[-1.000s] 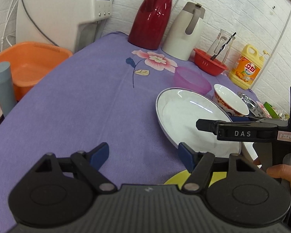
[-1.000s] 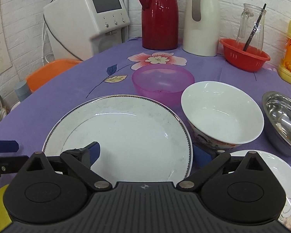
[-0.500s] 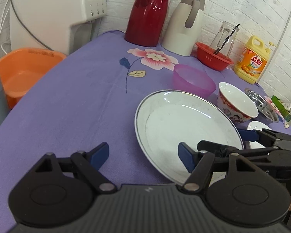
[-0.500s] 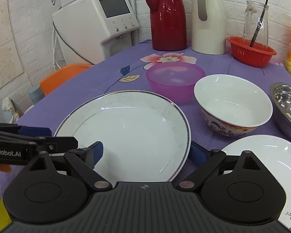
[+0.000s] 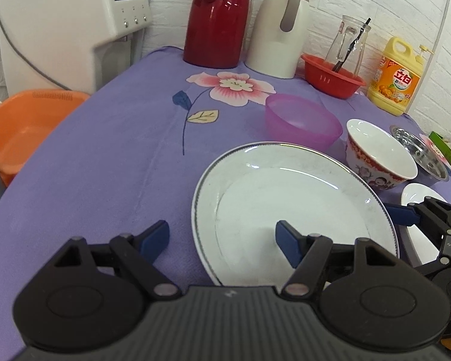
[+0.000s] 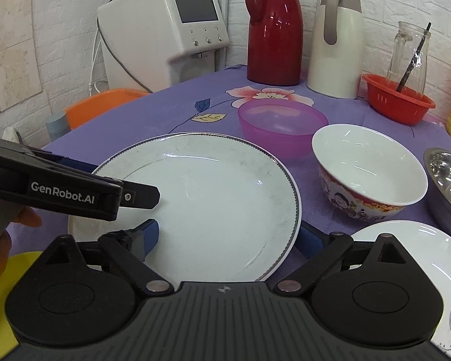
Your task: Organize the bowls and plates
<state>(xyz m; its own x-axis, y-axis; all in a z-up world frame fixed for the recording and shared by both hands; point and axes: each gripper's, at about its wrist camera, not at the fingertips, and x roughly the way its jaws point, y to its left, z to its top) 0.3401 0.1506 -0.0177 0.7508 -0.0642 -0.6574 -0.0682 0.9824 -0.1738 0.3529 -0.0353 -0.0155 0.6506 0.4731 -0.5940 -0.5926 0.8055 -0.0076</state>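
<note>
Tools (image 5: 222, 239): two; bowls: three.

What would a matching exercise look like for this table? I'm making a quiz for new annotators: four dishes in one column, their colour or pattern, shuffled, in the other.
Column 1:
1. large round ceramic plate
2. translucent plastic bowl
3. ceramic bowl beside the large plate
4. plastic basket holding the glass jug

Column 2:
A. red
B. white inside, red figure pattern outside
C. white with a thin dark rim line
D. pink-purple

Pairs: 1-C, 2-D, 3-B, 4-A
</note>
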